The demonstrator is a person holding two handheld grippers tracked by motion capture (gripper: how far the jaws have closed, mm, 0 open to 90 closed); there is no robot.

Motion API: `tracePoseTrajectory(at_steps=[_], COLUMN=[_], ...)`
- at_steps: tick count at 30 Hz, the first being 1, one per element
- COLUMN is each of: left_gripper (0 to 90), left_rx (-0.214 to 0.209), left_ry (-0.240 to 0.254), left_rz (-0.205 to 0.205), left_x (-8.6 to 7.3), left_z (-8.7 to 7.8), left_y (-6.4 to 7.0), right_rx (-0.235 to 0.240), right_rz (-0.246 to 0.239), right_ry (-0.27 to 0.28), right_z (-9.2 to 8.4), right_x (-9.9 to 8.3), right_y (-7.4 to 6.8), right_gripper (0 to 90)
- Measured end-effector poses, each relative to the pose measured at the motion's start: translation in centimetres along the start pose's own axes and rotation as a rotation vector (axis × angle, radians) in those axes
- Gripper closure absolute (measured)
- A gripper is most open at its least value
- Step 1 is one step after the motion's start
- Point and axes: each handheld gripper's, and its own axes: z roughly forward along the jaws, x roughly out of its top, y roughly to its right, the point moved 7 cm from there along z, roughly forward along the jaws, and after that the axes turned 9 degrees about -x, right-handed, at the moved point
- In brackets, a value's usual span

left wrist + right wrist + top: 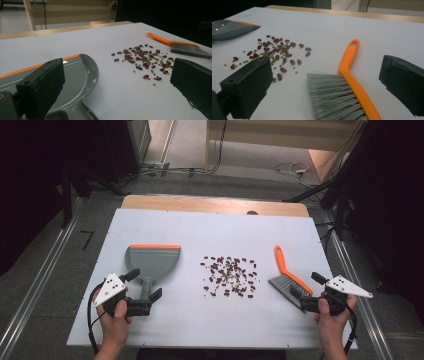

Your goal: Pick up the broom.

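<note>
A grey dustpan (152, 261) with an orange front lip lies left of centre on the white board, its handle pointing toward me. My left gripper (145, 285) stands open with a jaw on each side of that handle, not pressing it. Red and small green beans (230, 276) are scattered mid-table. An orange-handled brush (285, 272) with grey bristles lies to the right. My right gripper (306, 285) is open around the bristle end. In the left gripper view the dustpan (75, 75) sits by the left jaw, beans (142, 58) ahead. In the right gripper view the brush (347, 82) lies between the jaws.
The white board (215, 230) rests on a wooden table whose far edge (215, 204) shows beyond it. Metal rails run along both sides on the floor. Cables lie on the floor at the back. Bare board stretches in front of the beans.
</note>
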Motion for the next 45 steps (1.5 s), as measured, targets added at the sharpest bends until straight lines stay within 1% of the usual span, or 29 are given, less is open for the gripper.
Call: tracePoseTrajectory(at_steps=[5, 6, 10, 11, 13, 14, 17, 20, 22, 23, 26, 27, 28, 29, 30, 31, 32, 33, 34, 35, 36, 37, 38, 39, 40, 41, 43, 44, 45], left_gripper=[0.0, 0.0, 0.0, 0.0, 0.0, 0.0, 0.0, 0.0, 0.0, 0.0, 0.0, 0.0, 0.0, 0.0, 0.0, 0.0, 0.0, 0.0, 0.0, 0.0, 0.0, 0.0, 0.0, 0.0, 0.0, 0.0, 0.0, 0.0, 0.0], left_rx=[0.004, 0.004, 0.005, 0.006, 0.007, 0.006, 0.004, 0.001, -0.004, -0.005, -0.008, -0.01, -0.01, -0.011, -0.011, -0.012, -0.013, -0.013, -0.015, -0.016, -0.016, -0.017, -0.017, -0.016, -0.017, -0.017, -0.018, -0.018, -0.017], left_ry=[0.0, 0.002, -0.003, -0.008, -0.008, -0.008, -0.009, -0.016, -0.019, -0.022, -0.018, -0.02, -0.021, -0.022, -0.025, -0.024, -0.025, -0.025, -0.029, -0.029, -0.03, -0.032, -0.034, -0.035, -0.034, -0.035, -0.034, -0.031, -0.03], left_rz=[0.0, -0.001, 0.006, 0.01, 0.01, 0.012, 0.021, 0.024, 0.026, 0.029, 0.028, 0.031, 0.032, 0.032, 0.031, 0.031, 0.031, 0.03, 0.033, 0.032, 0.034, 0.035, 0.034, 0.034, 0.034, 0.035, 0.035, 0.037, 0.037], left_x=[0.0, 0.0, 0.0, -0.1, -0.1, 0.0, 0.1, 0.0, -0.1, -0.1, 0.0, 0.0, -0.1, -0.1, -0.1, -0.1, -0.1, -0.1, -0.1, -0.1, -0.2, -0.2, -0.2, -0.2, -0.1, -0.1, -0.1, -0.1, -0.1], left_z=[-0.1, 0.0, 0.0, 0.0, 0.1, 0.1, 0.2, 0.4, 0.5, 0.5, 0.6, 0.6, 0.6, 0.6, 0.6, 0.6, 0.7, 0.7, 0.8, 0.8, 0.8, 0.8, 0.8, 0.9, 0.9, 0.9, 0.8, 0.8, 0.8], left_y=[0.0, 0.0, 0.1, 0.1, 0.2, 0.2, 0.3, 0.5, 0.6, 0.6, 0.8, 0.8, 0.8, 0.8, 0.8, 0.8, 0.8, 0.8, 0.8, 0.9, 0.9, 0.9, 0.9, 1.0, 1.0, 1.0, 1.1, 1.1, 1.1], right_rx=[-0.004, -0.011, -0.028, -0.03, -0.029, -0.034, -0.041, -0.043, -0.054, -0.062, -0.058, -0.058, -0.052, -0.052, -0.025, -0.025, -0.02, -0.044, -0.044, -0.046, -0.048, -0.038, -0.034, -0.046, -0.067, -0.067, -0.09, -0.117, -0.138], right_rz=[-0.016, -0.019, -0.013, 0.007, 0.016, 0.012, -0.001, 0.007, -0.009, -0.027, -0.013, -0.013, 0.002, 0.002, 0.015, 0.015, 0.024, 0.024, 0.024, 0.037, 0.052, 0.063, 0.077, 0.078, 0.068, 0.068, 0.057, 0.069, 0.07], right_ry=[-0.01, -0.013, -0.019, -0.019, -0.018, -0.022, -0.027, -0.033, -0.054, -0.068, -0.087, -0.087, -0.12, -0.12, -0.156, -0.156, -0.18, -0.231, -0.231, -0.276, -0.297, -0.304, -0.309, -0.325, -0.339, -0.339, -0.361, -0.402, -0.425], right_z=[0.3, 0.3, 0.4, 0.5, 0.5, 0.6, 0.7, 1.1, 1.5, 1.8, 2.6, 2.6, 3.3, 3.3, 4.2, 4.2, 4.7, 5.6, 5.6, 6.3, 6.6, 6.8, 7.0, 7.2, 7.5, 7.5, 7.8, 8.1, 8.2], right_x=[0.2, 0.3, 0.7, 1.2, 1.4, 1.9, 2.5, 3.5, 4.2, 4.8, 5.6, 5.6, 5.9, 5.9, 5.9, 5.9, 5.9, 5.6, 5.6, 5.3, 5.0, 4.8, 4.5, 4.2, 4.0, 4.0, 3.6, 3.2, 3.0], right_y=[-0.3, -0.4, -0.3, 0.0, 0.1, 0.2, 0.2, 0.2, 0.3, 0.3, 0.6, 0.6, 0.9, 0.9, 1.0, 1.0, 1.1, 1.5, 1.5, 1.7, 1.9, 2.0, 2.0, 2.1, 2.2, 2.2, 2.2, 2.4, 2.5], right_gripper=[0.0, 0.0, 0.0, 0.0, 0.0, 0.0, 0.0, 0.0, 0.0, 0.0, 0.0, 0.0, 0.0, 0.0, 0.0, 0.0, 0.0, 3.4, 3.4, 4.5, 5.5, 5.8, 9.9, 15.8, 18.9, 18.9, 29.6, 33.3, 36.5])
